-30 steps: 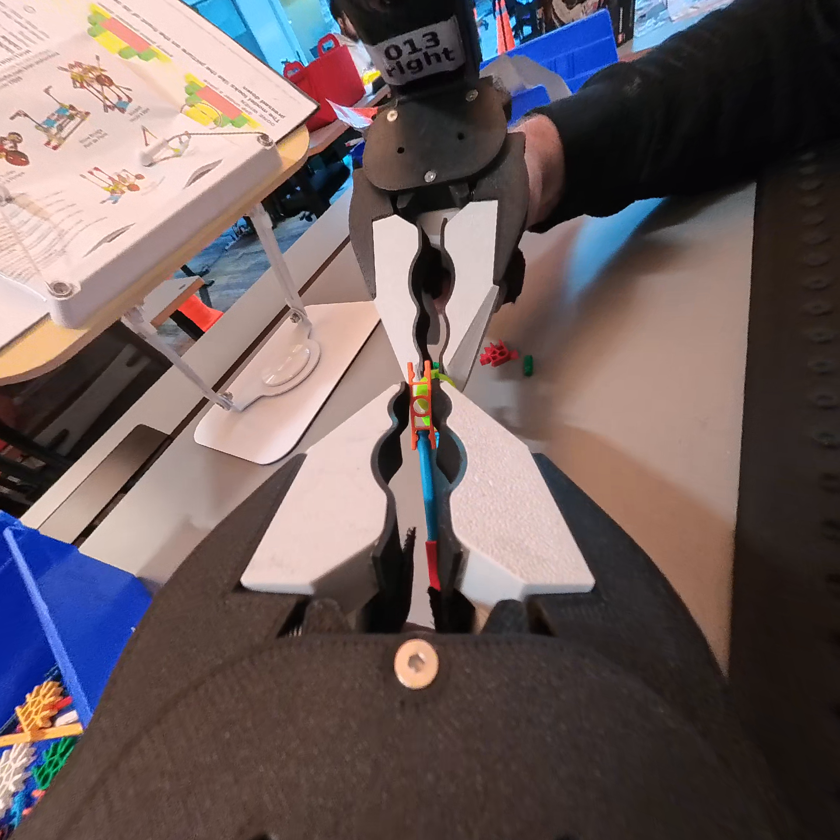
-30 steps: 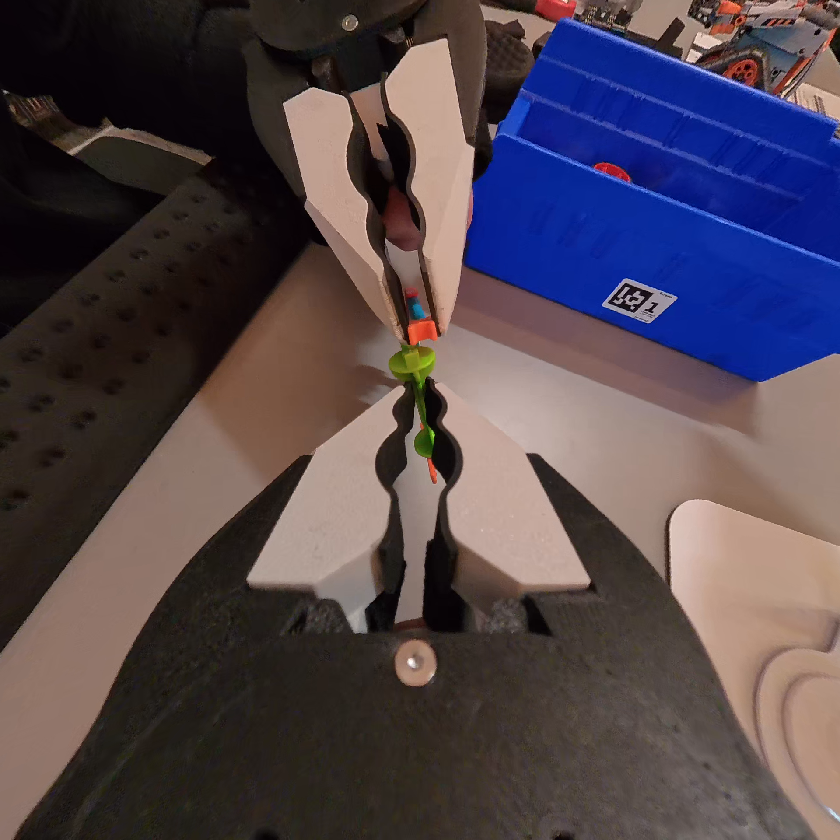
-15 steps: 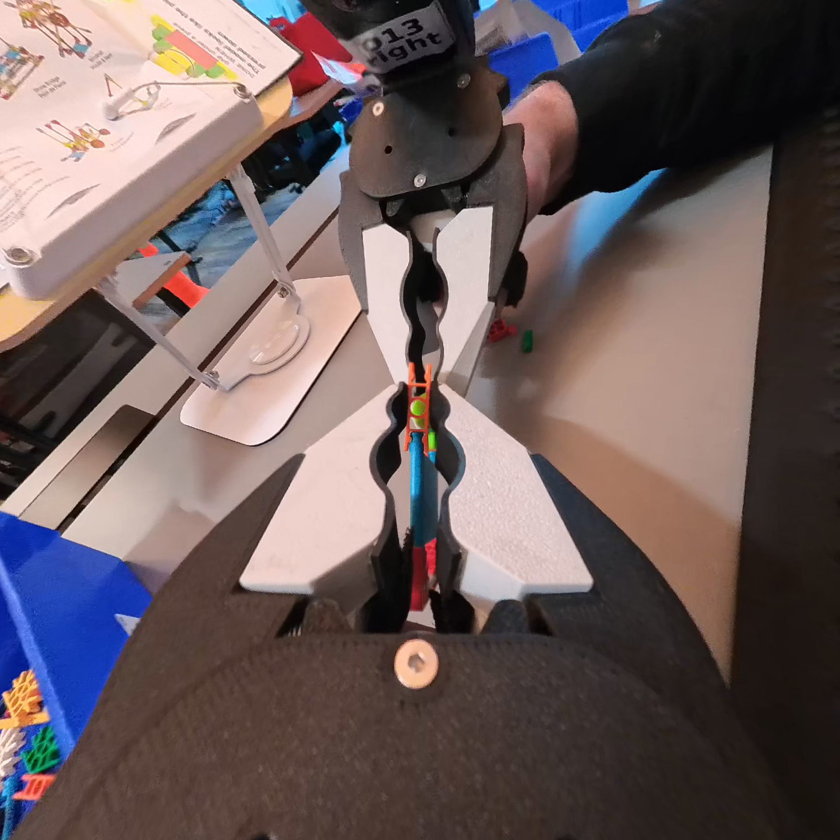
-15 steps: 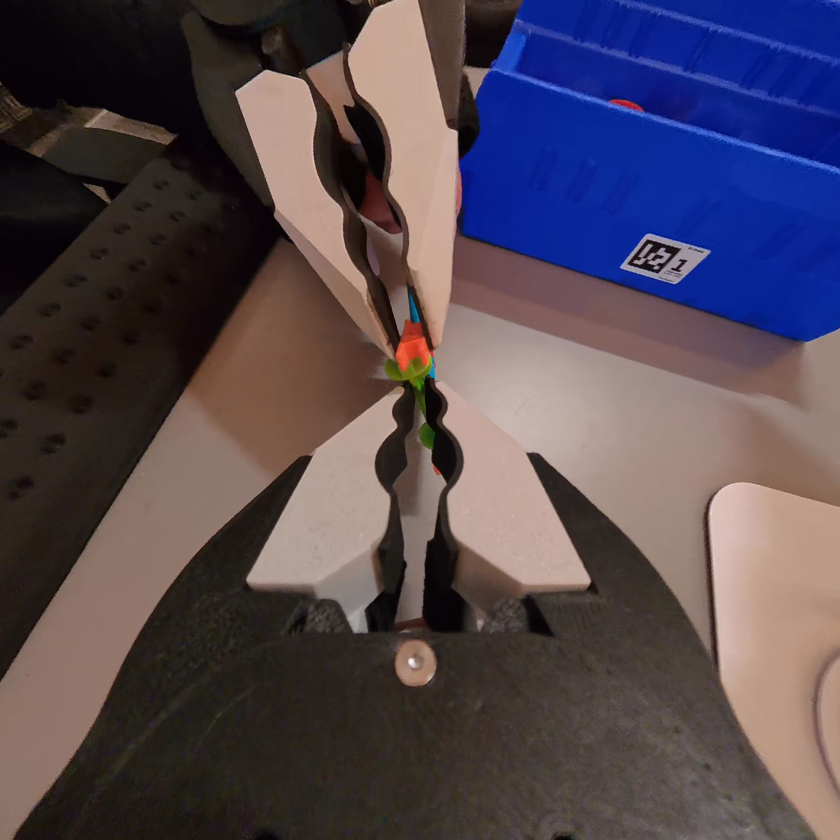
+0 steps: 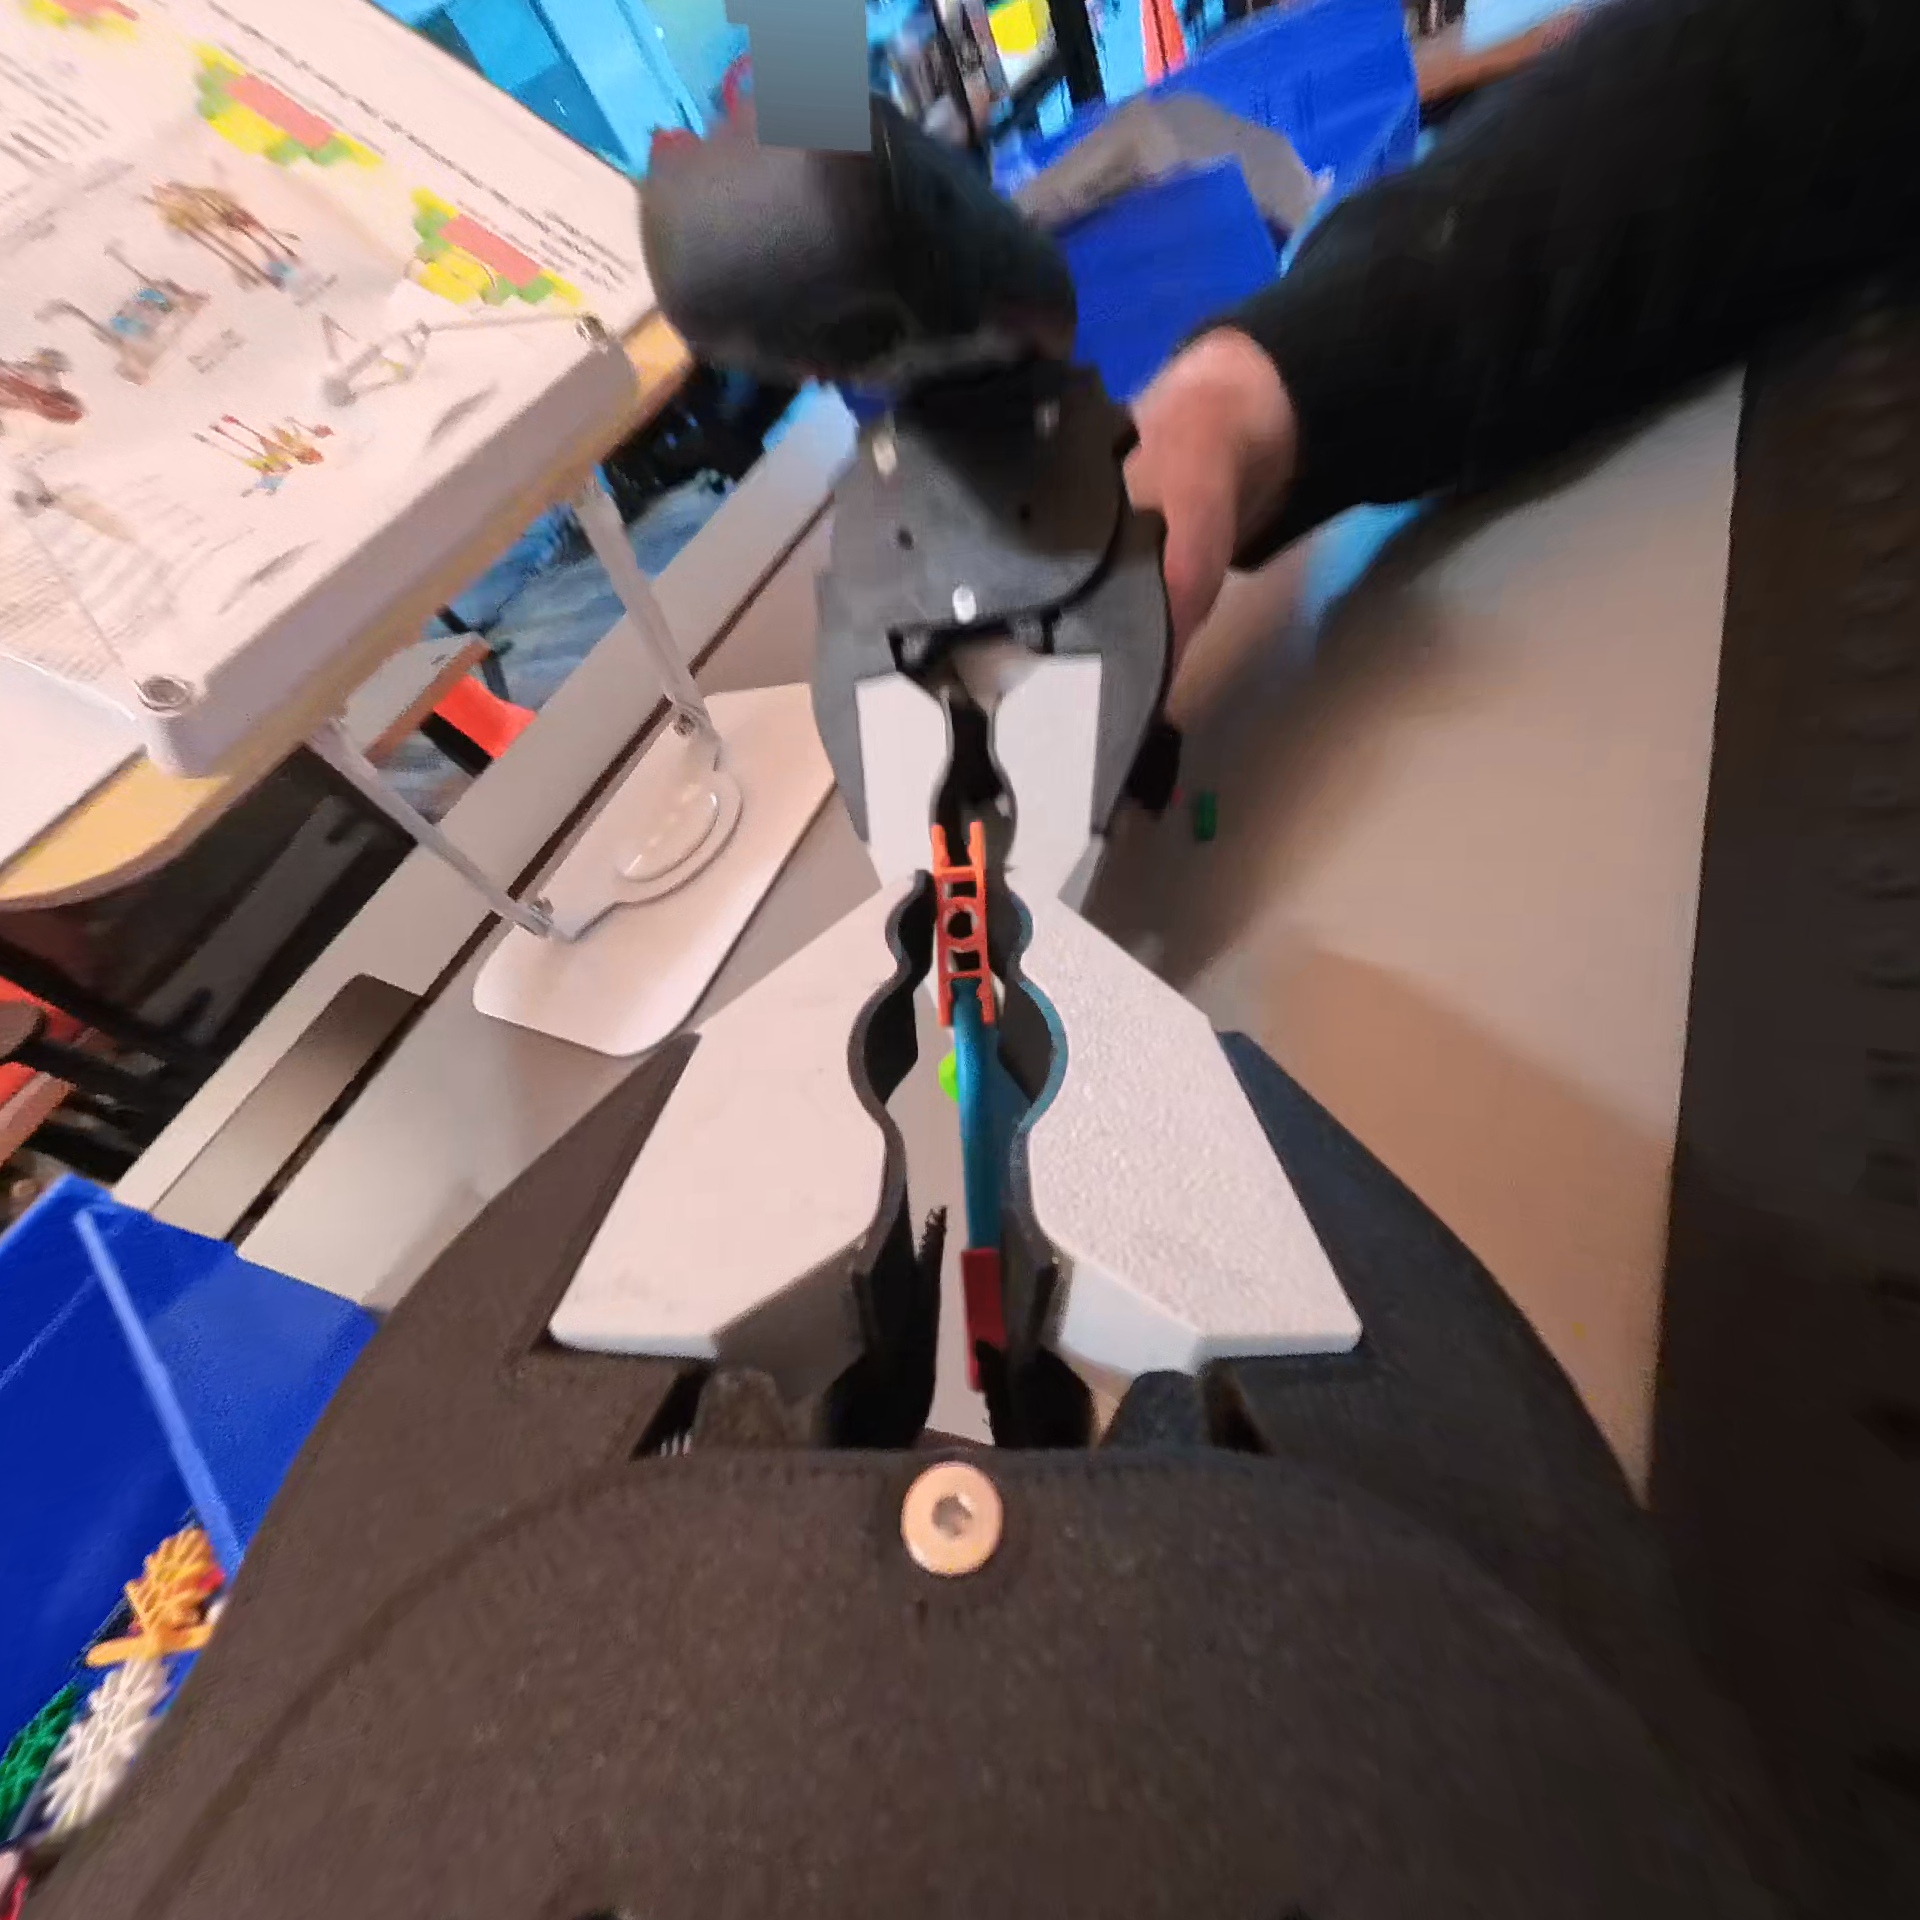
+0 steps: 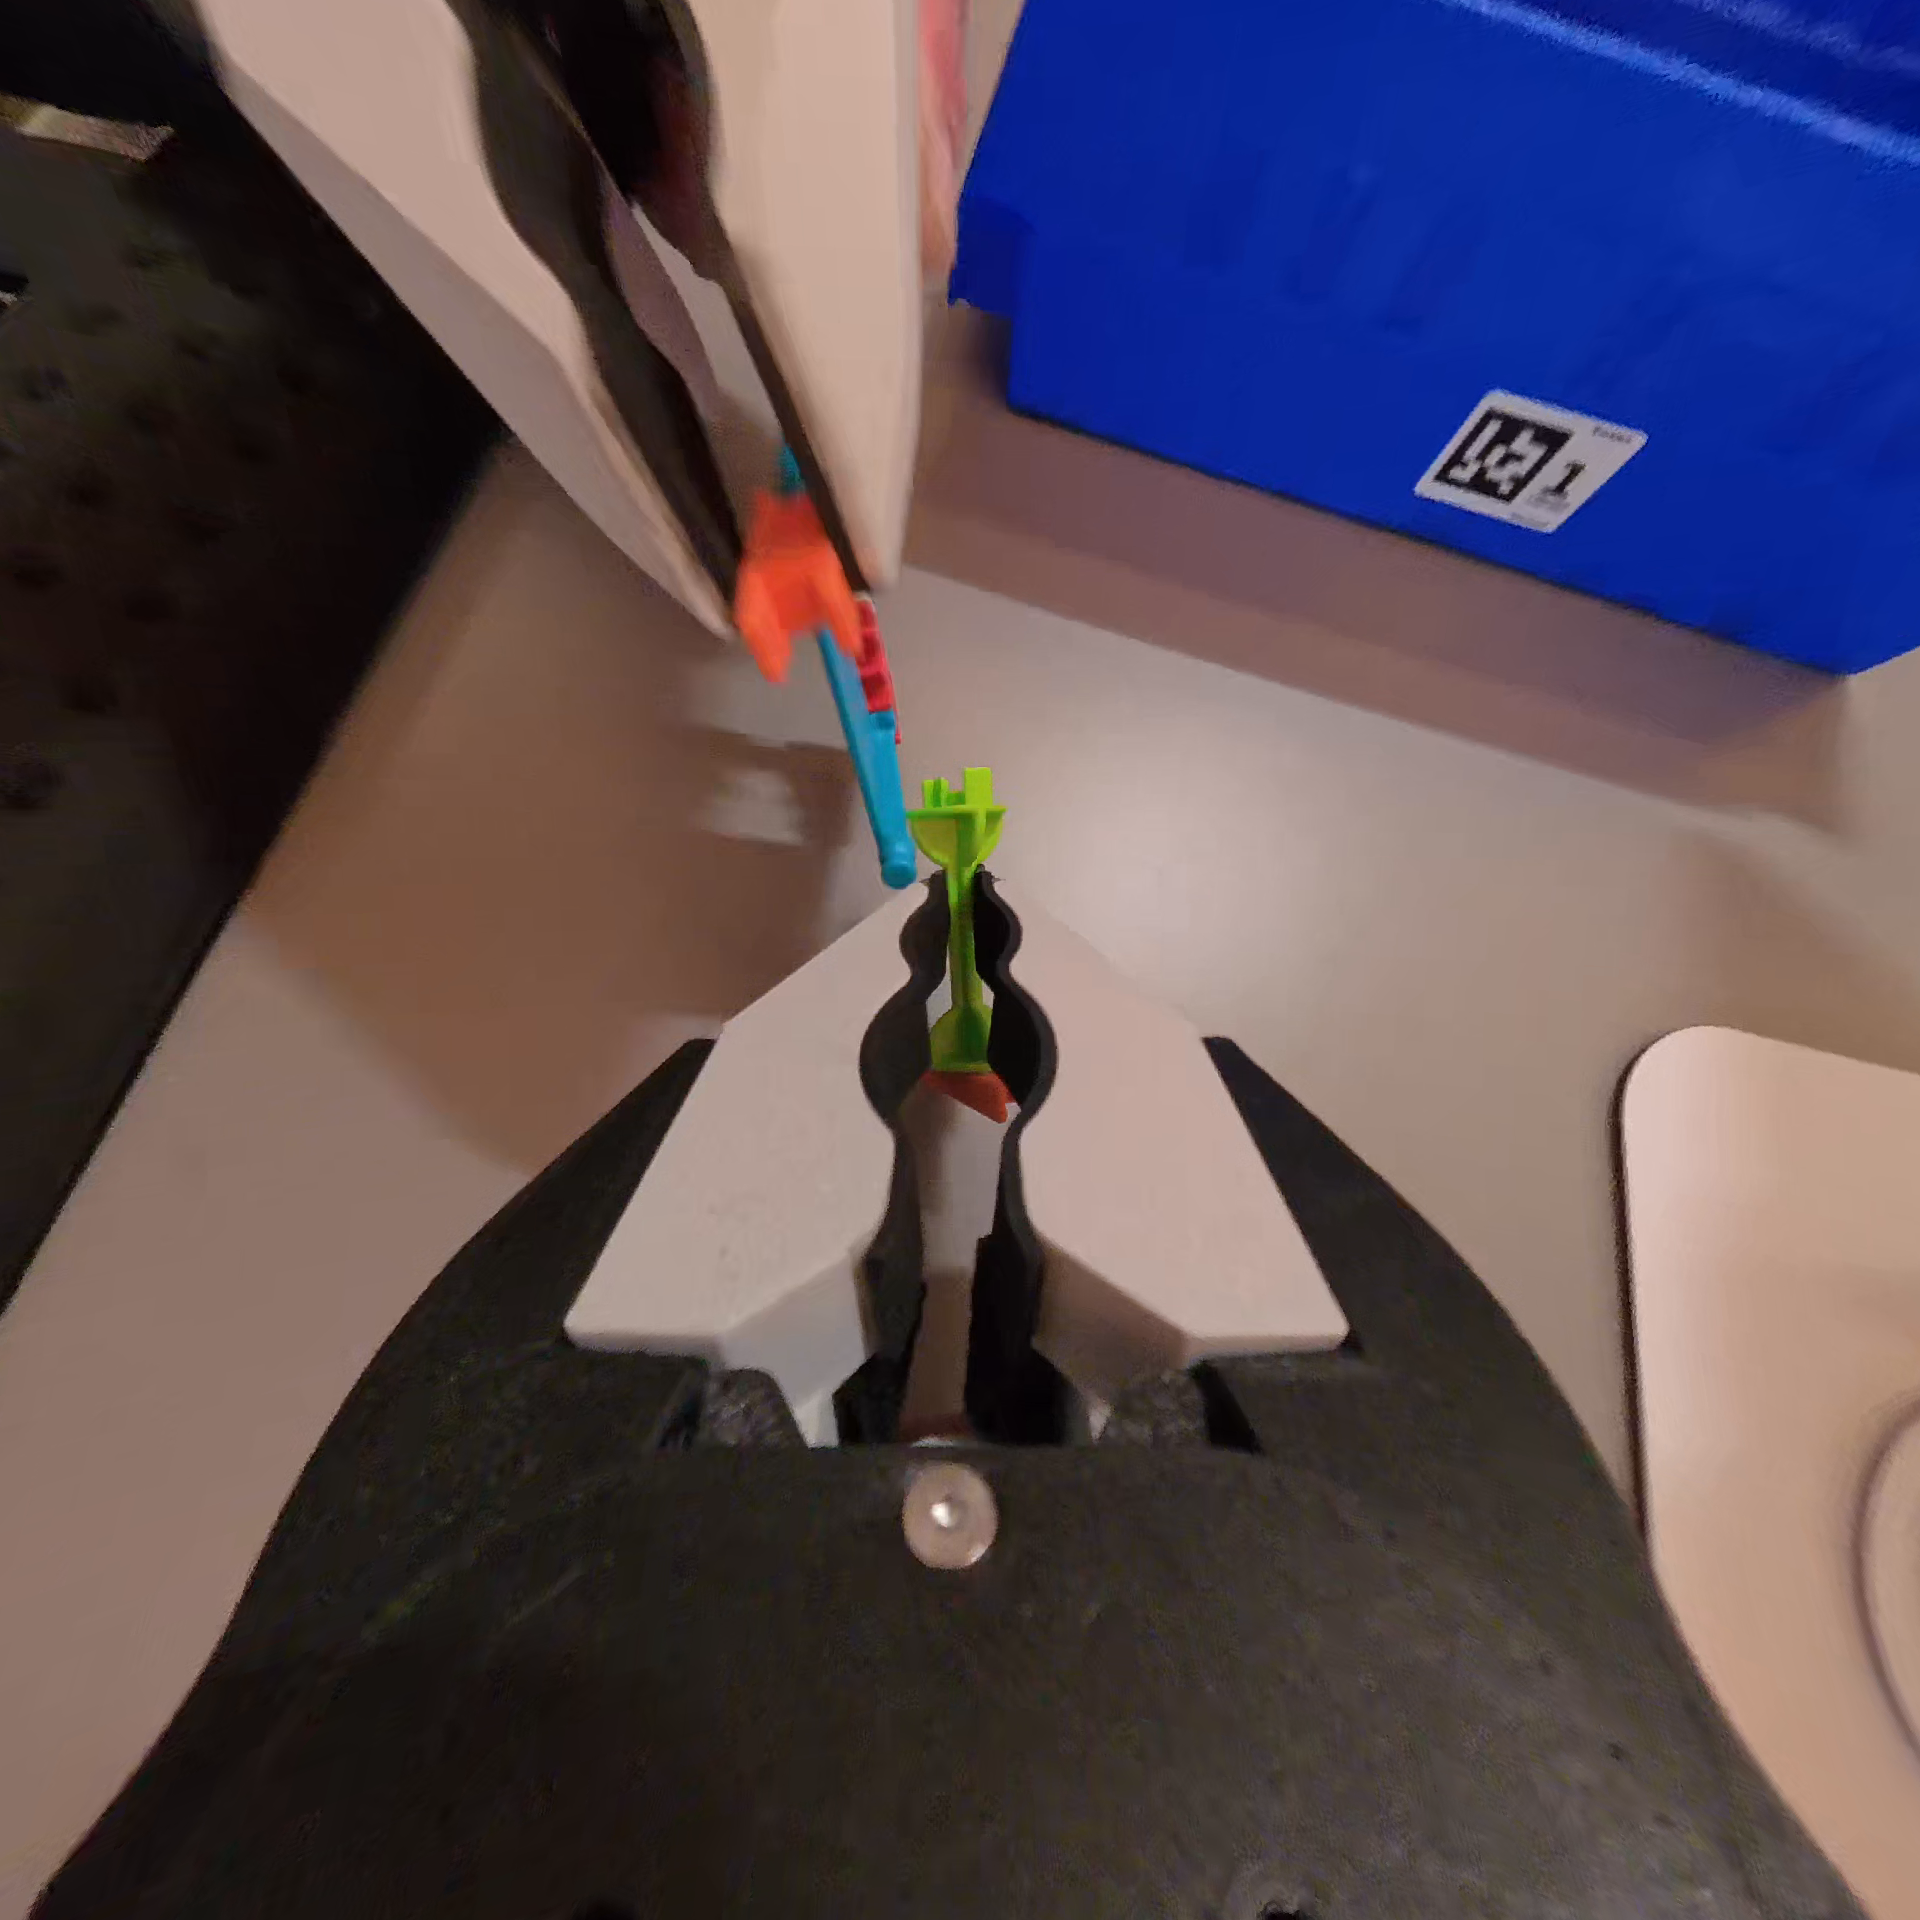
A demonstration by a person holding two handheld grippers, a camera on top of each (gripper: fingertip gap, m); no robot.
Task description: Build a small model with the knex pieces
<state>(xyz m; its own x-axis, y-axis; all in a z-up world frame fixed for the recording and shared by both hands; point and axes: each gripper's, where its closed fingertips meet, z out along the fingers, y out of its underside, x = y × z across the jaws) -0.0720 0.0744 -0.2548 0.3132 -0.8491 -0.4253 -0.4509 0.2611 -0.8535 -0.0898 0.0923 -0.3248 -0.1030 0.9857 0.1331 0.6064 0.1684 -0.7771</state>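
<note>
Blue rod (image 5: 979, 1122) pinched in left gripper (image 5: 961, 914), green rod (image 6: 961, 966) in right gripper (image 6: 961, 894), blue bin (image 5: 114, 1382) holding connectors (image 5: 104, 1683)

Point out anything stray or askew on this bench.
A small green piece lies loose on the table, apart from the blue bin of parts. The blue rod in the left tool hangs tilted beside the green rod.

Bin (image 6: 1351, 260) behind the right tool (image 6: 961, 894), stand base (image 6: 1766, 1299) to its right

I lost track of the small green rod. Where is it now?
In the right wrist view, the green rod is pinched between the right gripper tips, its flared end beside the blue rod from the left gripper.
</note>
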